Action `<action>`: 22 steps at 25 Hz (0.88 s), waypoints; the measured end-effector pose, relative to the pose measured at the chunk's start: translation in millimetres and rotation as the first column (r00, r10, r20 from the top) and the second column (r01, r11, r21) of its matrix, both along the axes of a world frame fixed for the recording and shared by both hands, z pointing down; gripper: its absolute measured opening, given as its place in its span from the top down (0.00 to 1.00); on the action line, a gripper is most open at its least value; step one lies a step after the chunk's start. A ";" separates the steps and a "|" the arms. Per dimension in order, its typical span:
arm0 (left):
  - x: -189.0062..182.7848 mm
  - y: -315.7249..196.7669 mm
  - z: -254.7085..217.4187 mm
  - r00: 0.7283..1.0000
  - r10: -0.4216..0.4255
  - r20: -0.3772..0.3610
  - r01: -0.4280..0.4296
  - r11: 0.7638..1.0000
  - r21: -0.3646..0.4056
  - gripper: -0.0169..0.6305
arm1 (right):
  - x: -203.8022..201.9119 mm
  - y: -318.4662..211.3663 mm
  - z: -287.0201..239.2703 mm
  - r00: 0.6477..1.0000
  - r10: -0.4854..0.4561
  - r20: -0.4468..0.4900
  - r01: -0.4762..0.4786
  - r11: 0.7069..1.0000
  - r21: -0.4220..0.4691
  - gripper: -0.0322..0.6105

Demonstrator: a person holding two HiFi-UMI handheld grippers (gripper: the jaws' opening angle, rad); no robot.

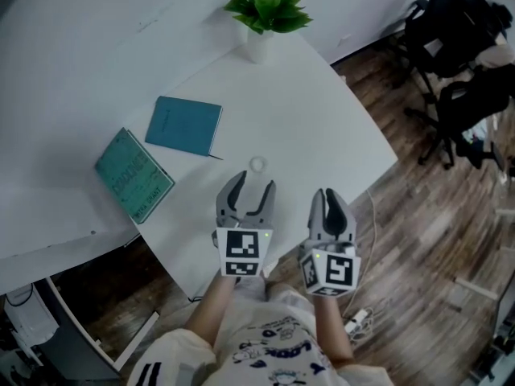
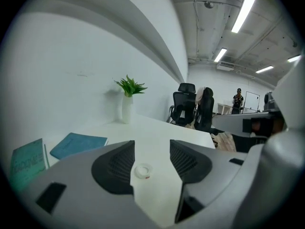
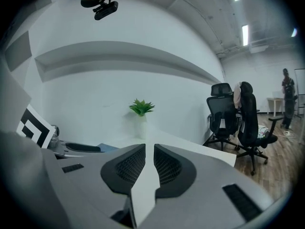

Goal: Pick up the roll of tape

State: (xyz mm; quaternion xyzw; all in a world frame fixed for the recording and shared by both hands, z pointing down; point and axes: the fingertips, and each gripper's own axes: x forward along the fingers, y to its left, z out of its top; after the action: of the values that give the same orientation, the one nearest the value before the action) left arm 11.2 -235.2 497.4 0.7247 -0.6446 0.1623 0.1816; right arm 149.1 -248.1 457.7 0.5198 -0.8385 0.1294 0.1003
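The roll of tape (image 1: 257,164) is a small, pale, clear ring lying flat on the white table (image 1: 322,127). In the left gripper view the roll of tape (image 2: 143,171) lies on the tabletop between the two jaws and a little beyond their tips, touching neither. My left gripper (image 1: 254,182) is open just short of the roll, and its jaws (image 2: 151,145) hold nothing. My right gripper (image 1: 330,195) hovers to the right over the table's near edge. Its jaws (image 3: 149,148) are together and empty.
A blue notebook (image 1: 183,125) and a green book (image 1: 133,174) lie to the left of the tape. A potted plant (image 1: 269,10) stands at the table's far end. Black office chairs (image 1: 459,55) stand on the wooden floor to the right.
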 end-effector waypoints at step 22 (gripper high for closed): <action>-7.8 -43.8 123.8 1.000 0.017 -0.016 -0.021 0.958 -0.285 0.59 | -16.8 -38.0 74.4 0.999 -0.043 -0.031 0.038 0.988 -0.146 0.87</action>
State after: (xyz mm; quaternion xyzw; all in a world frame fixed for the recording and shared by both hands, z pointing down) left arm 3.4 -279.0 621.2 0.6981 -0.6064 0.2502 0.2869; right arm 132.3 -286.2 532.1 0.4959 -0.8354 0.1794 0.1548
